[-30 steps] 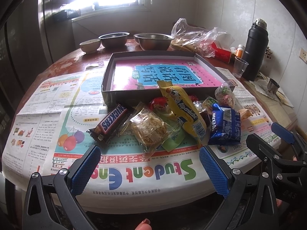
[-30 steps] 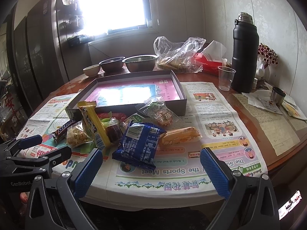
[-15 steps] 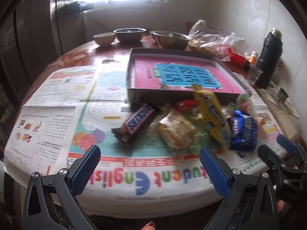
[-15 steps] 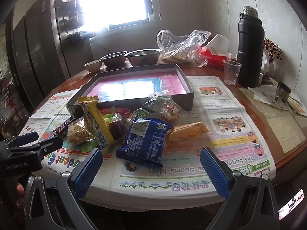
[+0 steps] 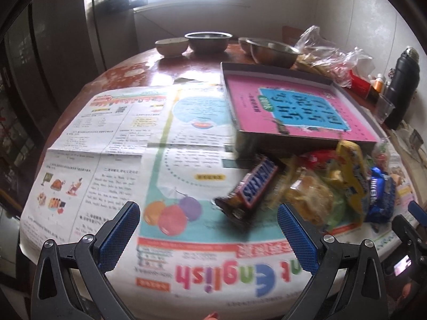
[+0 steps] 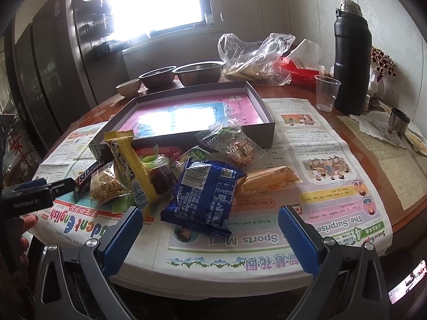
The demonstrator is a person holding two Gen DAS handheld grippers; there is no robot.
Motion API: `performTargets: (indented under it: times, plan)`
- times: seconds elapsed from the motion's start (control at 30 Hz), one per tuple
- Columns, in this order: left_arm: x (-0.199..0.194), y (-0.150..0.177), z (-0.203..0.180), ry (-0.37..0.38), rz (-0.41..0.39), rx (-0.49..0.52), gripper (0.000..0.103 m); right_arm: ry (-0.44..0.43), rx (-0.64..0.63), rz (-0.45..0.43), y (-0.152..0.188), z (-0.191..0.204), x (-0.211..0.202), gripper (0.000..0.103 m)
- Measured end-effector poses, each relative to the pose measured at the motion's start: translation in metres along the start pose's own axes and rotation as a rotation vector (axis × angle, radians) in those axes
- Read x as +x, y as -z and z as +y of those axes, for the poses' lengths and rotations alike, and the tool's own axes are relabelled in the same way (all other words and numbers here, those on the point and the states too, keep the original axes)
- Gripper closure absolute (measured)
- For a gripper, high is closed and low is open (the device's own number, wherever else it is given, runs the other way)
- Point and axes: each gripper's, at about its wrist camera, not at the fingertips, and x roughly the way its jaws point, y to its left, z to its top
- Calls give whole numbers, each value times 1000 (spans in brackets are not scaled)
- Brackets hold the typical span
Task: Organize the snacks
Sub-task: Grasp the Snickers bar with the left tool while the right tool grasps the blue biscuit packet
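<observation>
Several crinkly, perhaps foil snack packets (image 6: 202, 194)

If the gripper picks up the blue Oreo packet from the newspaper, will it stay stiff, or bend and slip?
The blue Oreo packet looks puffed and creased, so its film would probably give before the pads grip the contents. The wrapper is glossy, so it may slip somewhat. It lies flat on the newspaper, so it is unlikely to roll. Biscuits inside could crack under a hard squeeze.

1. Newspaper (image 6: 315, 205) spread over table (image 6: 395, 208).
2. Shallow box (image 6: 267, 128) on newspaper, behind snack pile (image 6: 186, 176).
3. Snickers bar (image 5: 256, 184) at pile's left end.
4. Bowls (image 6: 200, 73) behind box; thermos (image 6: 352, 66) and cup (image 6: 325, 93) far right.
</observation>
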Motion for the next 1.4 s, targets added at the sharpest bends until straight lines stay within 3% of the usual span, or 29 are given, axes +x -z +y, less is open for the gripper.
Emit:
performTargets:
  times: [0.33, 0.53, 0.63, 0.8, 1.0, 1.2, 1.37, 1.4]
  plan:
    - [21, -9, -3, 5, 32, 91, 0, 32, 27, 39, -6, -1, 17, 2]
    - [30, -11, -7, 5, 44, 128, 0, 69, 2, 48, -12, 4, 28, 16]
    - [32, -12, -7, 6, 41, 138, 1, 79, -11, 58, -14, 7, 35, 28]
    - [36, -14, -10, 23, 44, 158, 1, 74, -34, 71, -13, 12, 45, 35]
    - [41, -17, -14, 63, 51, 175, 9, 64, -39, 72, -14, 10, 50, 37]
    - [43, -20, -20, 130, 57, 174, 28, 51, -45, 72, -14, 10, 53, 40]
    - [38, -17, -33, 180, 37, 210, 64, 21, -31, 66, -14, 6, 54, 45]
    - [37, -17, -34, 187, 34, 213, 66, 17, -31, 63, -14, 5, 54, 48]
